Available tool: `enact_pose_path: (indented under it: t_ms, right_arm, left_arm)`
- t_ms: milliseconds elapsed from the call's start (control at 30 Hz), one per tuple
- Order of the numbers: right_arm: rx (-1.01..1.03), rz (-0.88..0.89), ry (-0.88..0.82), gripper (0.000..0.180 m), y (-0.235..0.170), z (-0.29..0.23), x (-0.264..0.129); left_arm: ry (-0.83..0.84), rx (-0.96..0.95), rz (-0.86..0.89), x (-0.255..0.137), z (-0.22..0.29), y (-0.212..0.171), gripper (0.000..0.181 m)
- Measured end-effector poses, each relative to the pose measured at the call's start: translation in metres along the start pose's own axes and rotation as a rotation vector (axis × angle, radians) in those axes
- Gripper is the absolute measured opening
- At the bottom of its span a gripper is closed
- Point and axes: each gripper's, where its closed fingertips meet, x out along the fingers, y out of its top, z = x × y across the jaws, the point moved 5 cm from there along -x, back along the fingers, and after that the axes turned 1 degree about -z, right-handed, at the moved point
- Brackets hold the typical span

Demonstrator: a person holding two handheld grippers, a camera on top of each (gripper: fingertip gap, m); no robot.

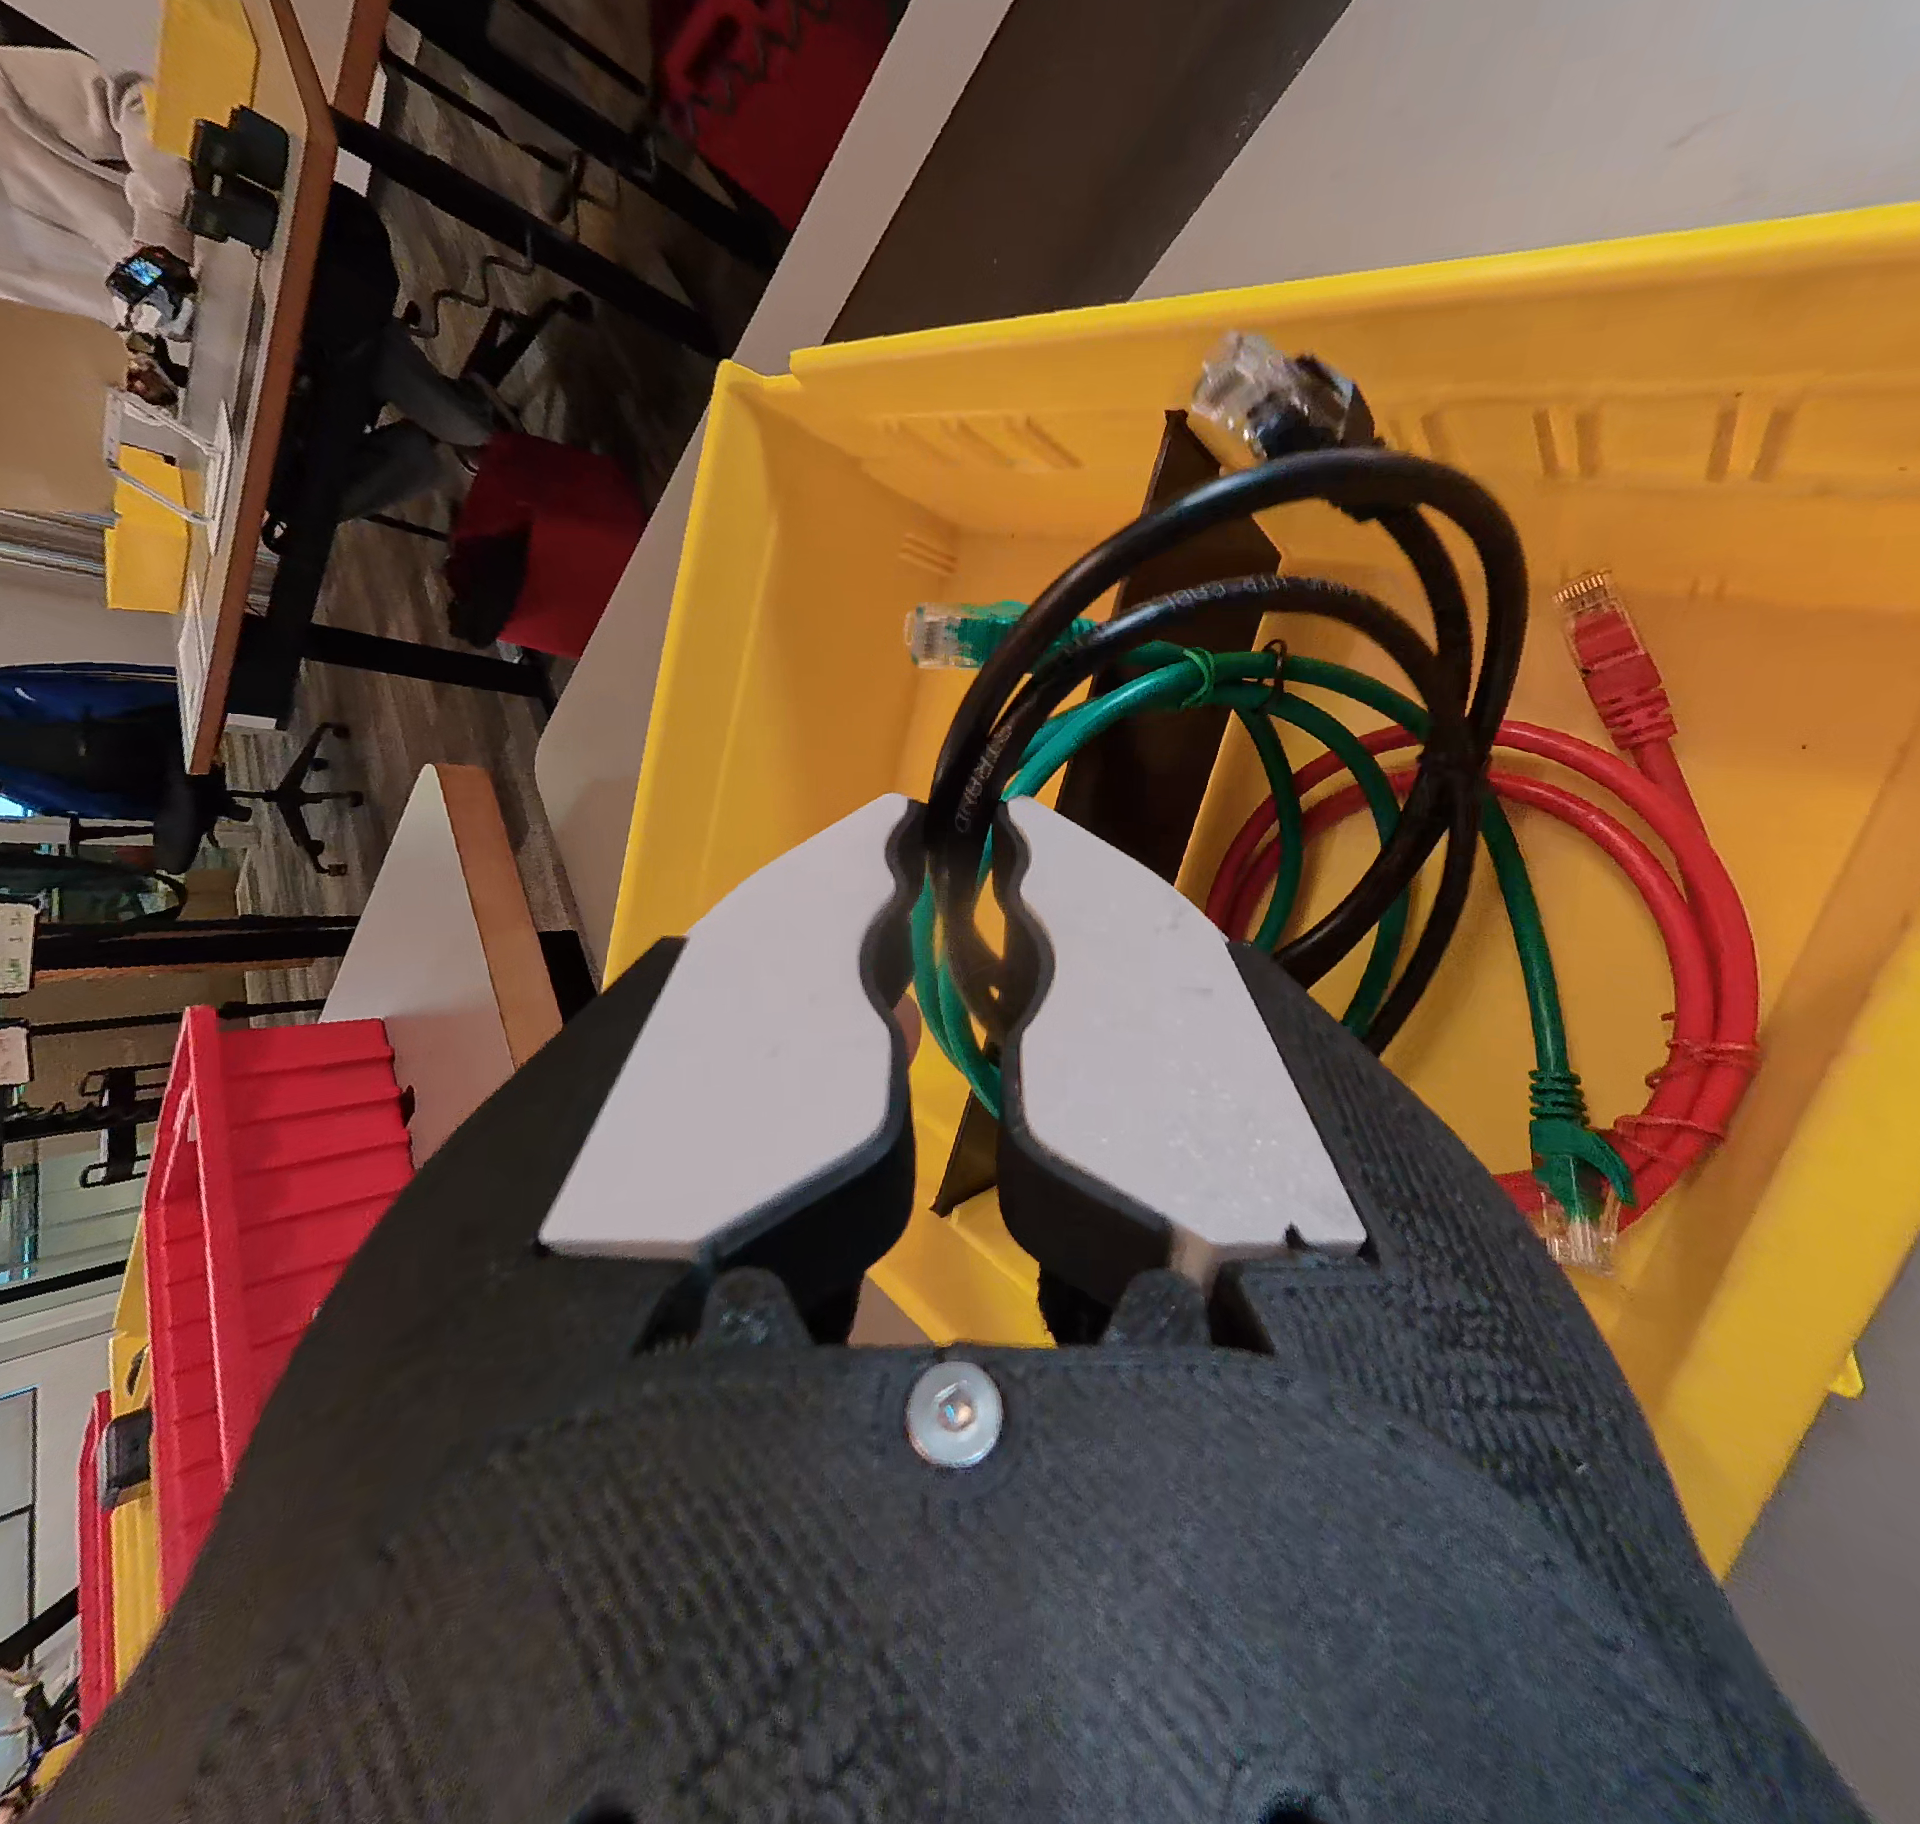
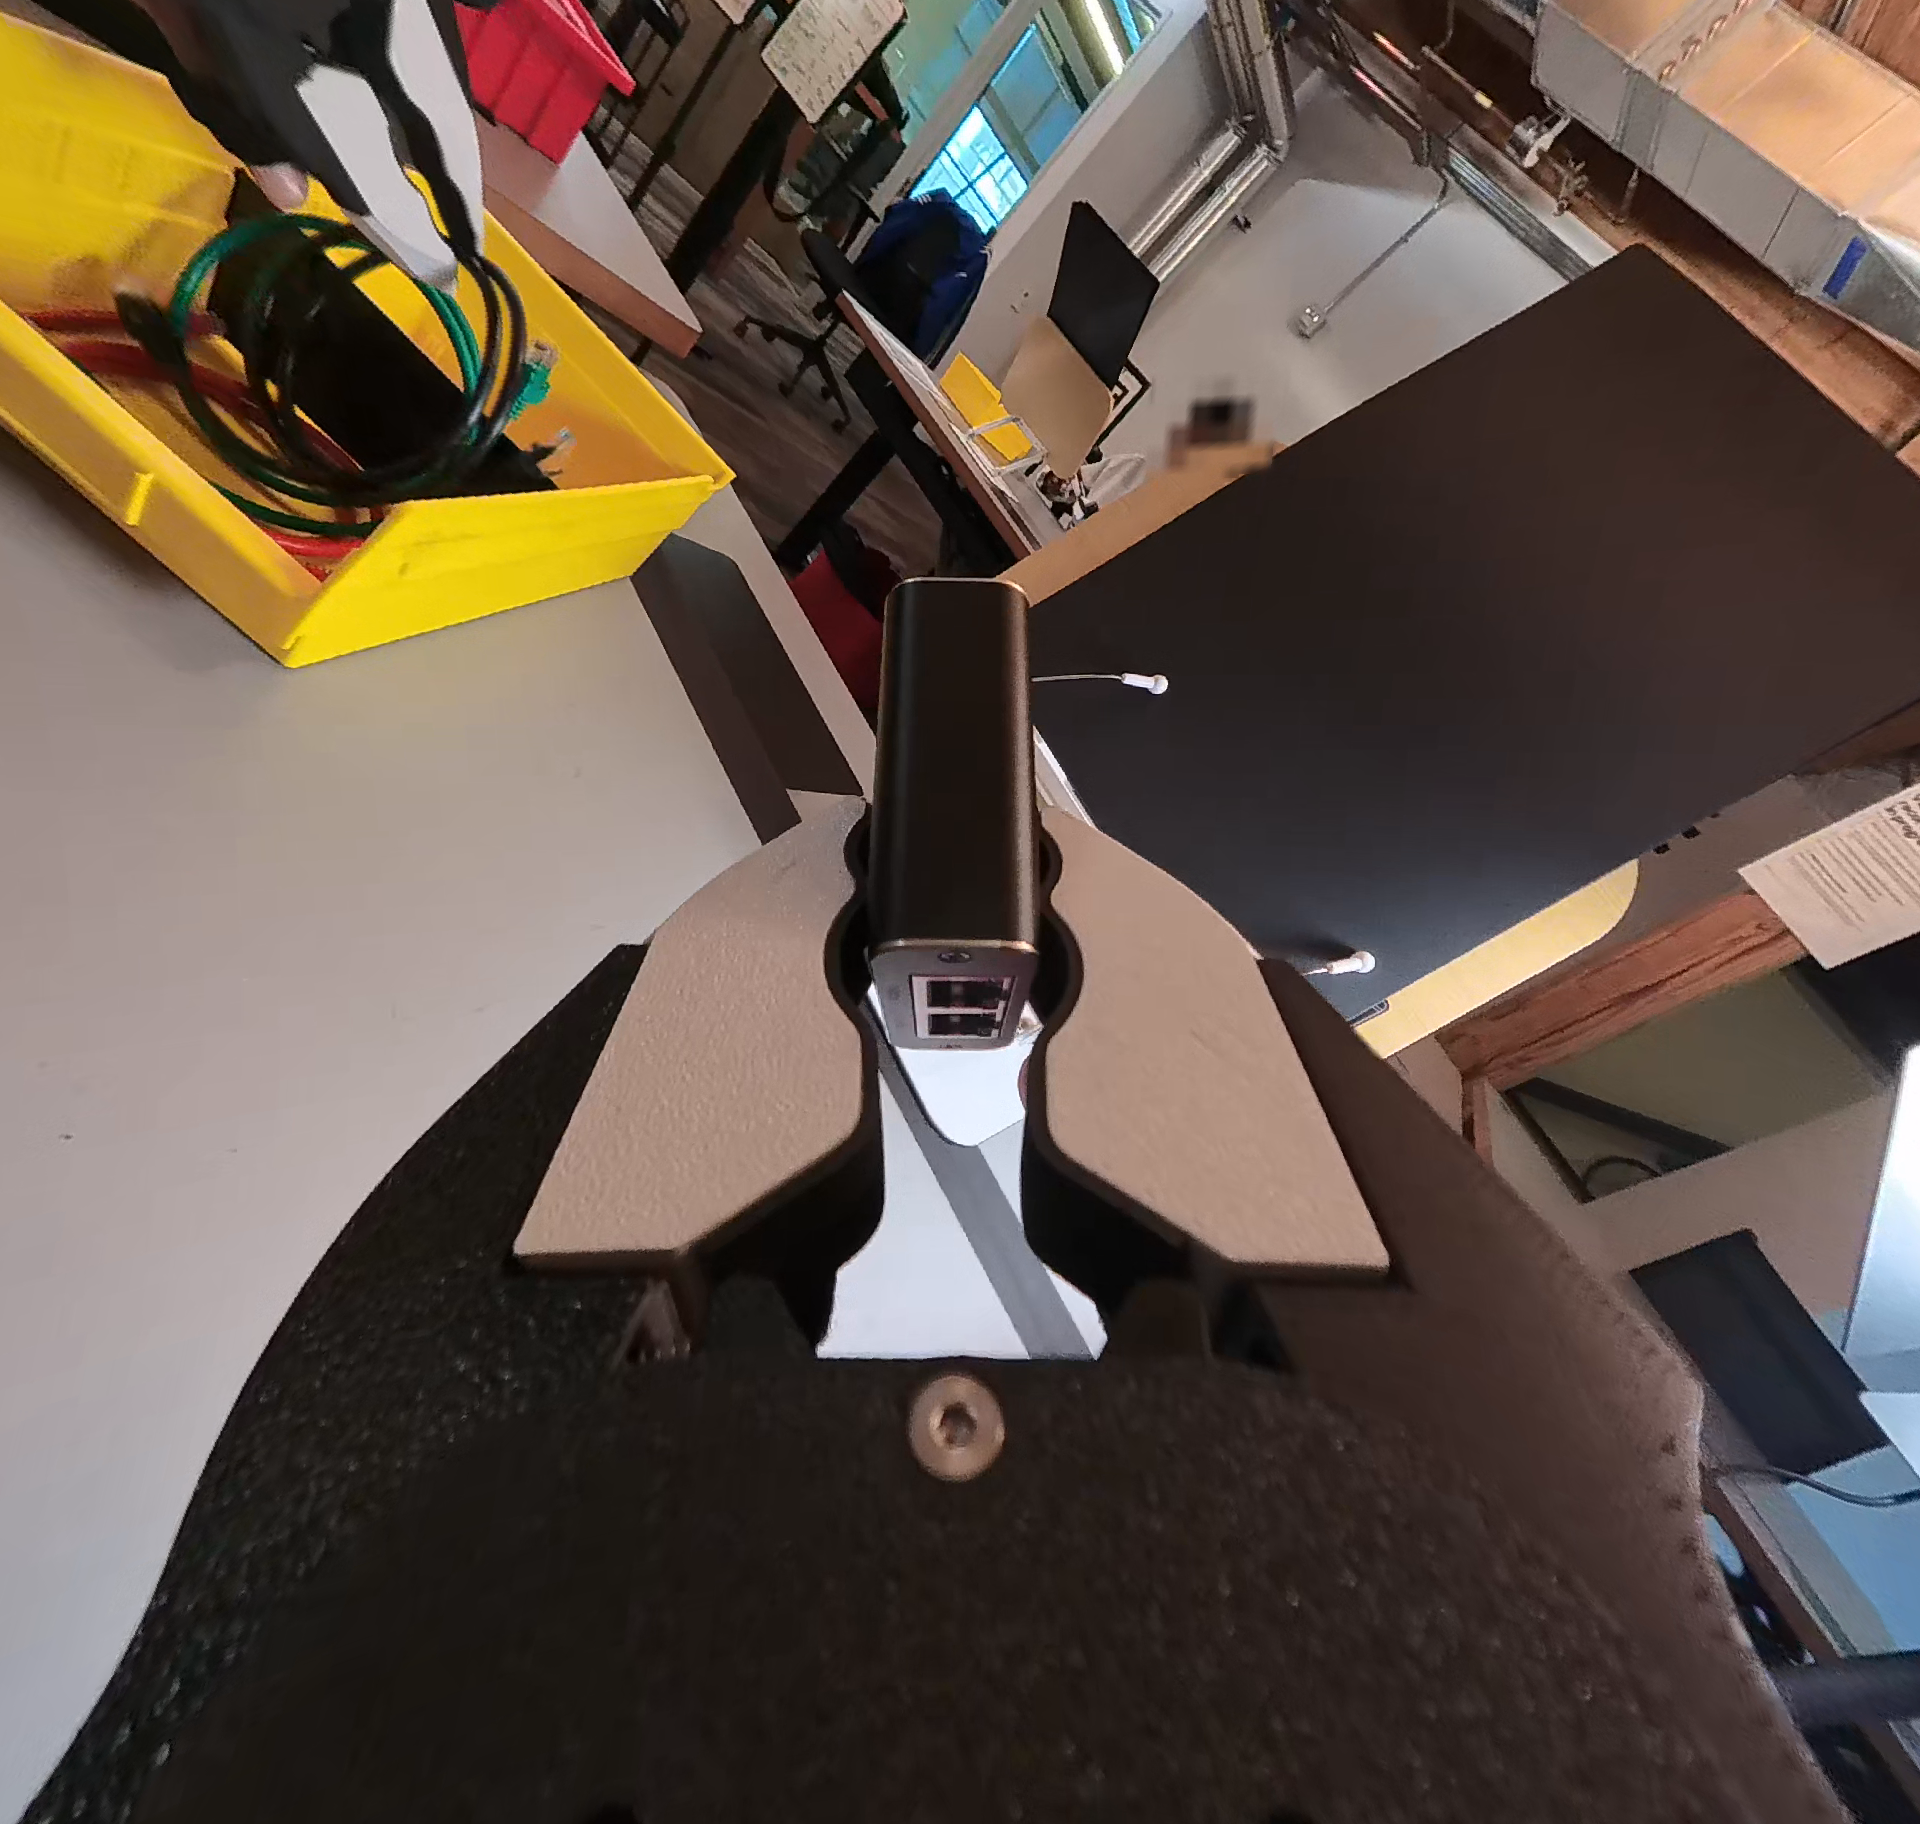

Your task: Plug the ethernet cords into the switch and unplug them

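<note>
My left gripper (image 1: 956,824) is shut on a coiled black ethernet cord (image 1: 1195,496) and holds it over a yellow bin (image 1: 790,631). A green cord (image 1: 1517,901) also runs through the gap behind the fingertips; I cannot tell if it is pinched. A red cord (image 1: 1704,901) lies coiled on the bin floor. My right gripper (image 2: 951,829) is shut on a small black switch (image 2: 951,735), held above the table with its two ports facing the camera. The right wrist view also shows the left gripper (image 2: 447,247) over the bin (image 2: 499,548).
A black divider (image 1: 1143,766) stands inside the yellow bin. The bin sits on a grey table (image 2: 364,891) near its far edge. A red bin (image 2: 540,60) lies beyond it. A large black panel (image 2: 1455,631) stands to the right of the switch. My hands' fingertips stand some 40 cm from each other.
</note>
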Motion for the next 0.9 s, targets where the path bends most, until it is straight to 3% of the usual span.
enact_pose_path:
  t_ms: [233, 467, 567, 700, 800, 900]
  right_arm:
    - [-0.01, -0.003, -0.002, 0.026, 0.001, 0.0, -0.001]
    - [0.01, 0.03, 0.043, 0.026, 0.003, 0.002, -0.006]
    - [0.019, 0.039, 0.065, 0.026, 0.002, 0.003, -0.008]
    - [0.046, 0.033, 0.084, 0.026, -0.001, 0.004, -0.009]
    - [0.051, 0.019, 0.088, 0.026, -0.004, 0.005, -0.009]
    - [0.038, -0.003, 0.089, 0.026, -0.006, 0.007, -0.01]
  left_arm:
    - [0.01, -0.024, 0.076, -0.019, -0.006, 0.009, 0.009]
    - [-0.008, -0.125, 0.358, -0.089, -0.009, 0.051, 0.008]
    - [-0.241, -0.088, 0.516, -0.119, 0.027, 0.082, 0.007]
    - [-0.749, 0.017, 0.645, -0.124, 0.112, 0.126, 0.007]
    - [-1.025, 0.03, 0.535, -0.096, 0.179, 0.145, 0.007]
    - [-1.055, 0.049, 0.338, -0.056, 0.224, 0.143, 0.007]
